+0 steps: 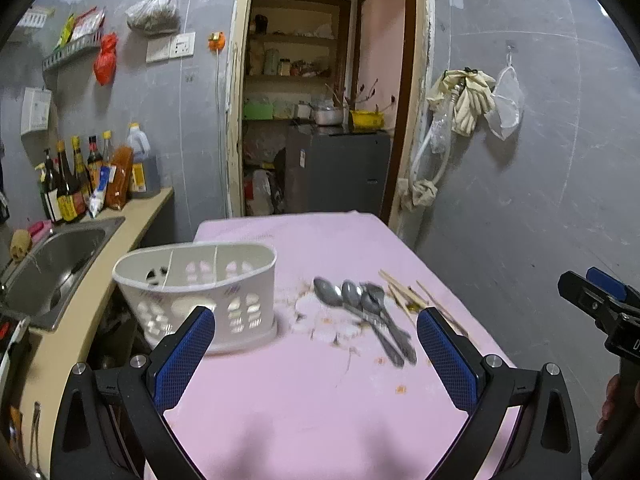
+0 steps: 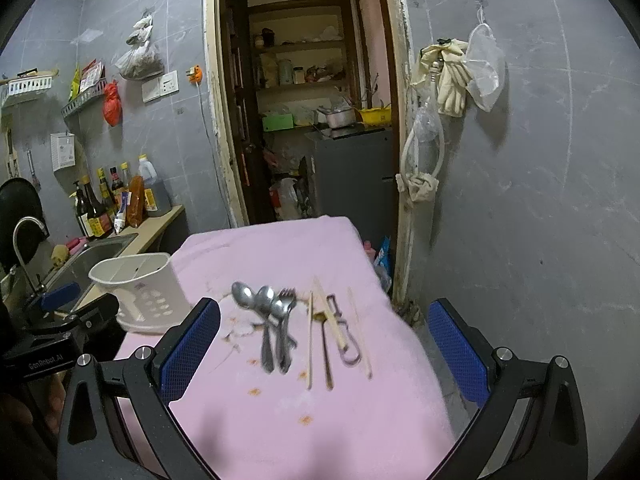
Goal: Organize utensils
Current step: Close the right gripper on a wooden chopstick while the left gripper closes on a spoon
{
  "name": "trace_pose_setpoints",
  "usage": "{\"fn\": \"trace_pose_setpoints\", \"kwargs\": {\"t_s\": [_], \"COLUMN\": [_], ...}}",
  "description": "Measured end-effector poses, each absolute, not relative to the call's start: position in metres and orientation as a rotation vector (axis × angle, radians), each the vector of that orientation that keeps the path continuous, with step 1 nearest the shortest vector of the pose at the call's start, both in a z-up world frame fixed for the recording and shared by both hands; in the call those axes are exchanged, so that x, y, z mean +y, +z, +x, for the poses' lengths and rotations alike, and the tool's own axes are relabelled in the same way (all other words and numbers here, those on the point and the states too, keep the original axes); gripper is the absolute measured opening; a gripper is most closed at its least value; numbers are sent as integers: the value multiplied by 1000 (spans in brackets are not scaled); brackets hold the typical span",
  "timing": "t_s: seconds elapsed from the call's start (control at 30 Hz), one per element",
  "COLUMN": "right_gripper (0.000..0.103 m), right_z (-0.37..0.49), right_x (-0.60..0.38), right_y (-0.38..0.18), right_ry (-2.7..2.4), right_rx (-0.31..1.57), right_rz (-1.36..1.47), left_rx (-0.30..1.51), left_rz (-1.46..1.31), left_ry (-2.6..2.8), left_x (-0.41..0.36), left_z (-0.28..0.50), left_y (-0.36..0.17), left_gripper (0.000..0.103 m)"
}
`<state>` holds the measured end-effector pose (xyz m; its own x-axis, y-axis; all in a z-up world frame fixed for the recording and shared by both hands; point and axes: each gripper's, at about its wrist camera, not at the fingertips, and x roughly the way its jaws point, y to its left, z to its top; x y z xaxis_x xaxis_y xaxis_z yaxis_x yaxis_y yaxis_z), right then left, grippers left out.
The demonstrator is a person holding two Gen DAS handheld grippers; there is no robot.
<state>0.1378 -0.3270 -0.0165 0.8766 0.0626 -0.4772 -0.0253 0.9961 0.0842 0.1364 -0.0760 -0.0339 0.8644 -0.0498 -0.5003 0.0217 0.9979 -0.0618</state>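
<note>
A white slotted utensil caddy (image 1: 200,280) stands empty at the left edge of a pink-covered table (image 1: 300,400); it also shows in the right wrist view (image 2: 140,288). Spoons and a fork (image 2: 268,312) lie bunched mid-table, also in the left wrist view (image 1: 360,308). Wooden chopsticks (image 2: 316,332) and a metal peeler (image 2: 344,332) lie to their right. My left gripper (image 1: 316,332) is open and empty above the near table. My right gripper (image 2: 324,332) is open and empty, held above the utensils; its body shows in the left wrist view (image 1: 600,304).
A steel sink (image 1: 56,264) and counter with sauce bottles (image 1: 80,184) lie left of the table. A doorway (image 1: 320,120) to a pantry is behind. A grey wall (image 2: 540,200) with hanging gloves stands to the right. Orange stains mark the cloth.
</note>
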Motion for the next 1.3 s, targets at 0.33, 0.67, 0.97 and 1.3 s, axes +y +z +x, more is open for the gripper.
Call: {"fn": "trace_pose_setpoints", "kwargs": {"t_s": [0.33, 0.67, 0.97, 1.3], "right_gripper": [102, 102, 80, 43], "right_z": [223, 320, 379, 400], "right_x": [-362, -382, -367, -355], "right_y": [-30, -75, -140, -200], "right_ry": [129, 217, 304, 356], "right_rx": [489, 535, 640, 863], "right_rz": [34, -17, 8, 55], "left_rx": [472, 474, 525, 698], "left_rz": [-23, 18, 27, -66], "left_ry": [51, 190, 276, 255], "left_x": [-112, -142, -148, -134], "left_z": [196, 264, 307, 340], "left_y": [-38, -75, -120, -155], "left_gripper": [102, 102, 102, 86]}}
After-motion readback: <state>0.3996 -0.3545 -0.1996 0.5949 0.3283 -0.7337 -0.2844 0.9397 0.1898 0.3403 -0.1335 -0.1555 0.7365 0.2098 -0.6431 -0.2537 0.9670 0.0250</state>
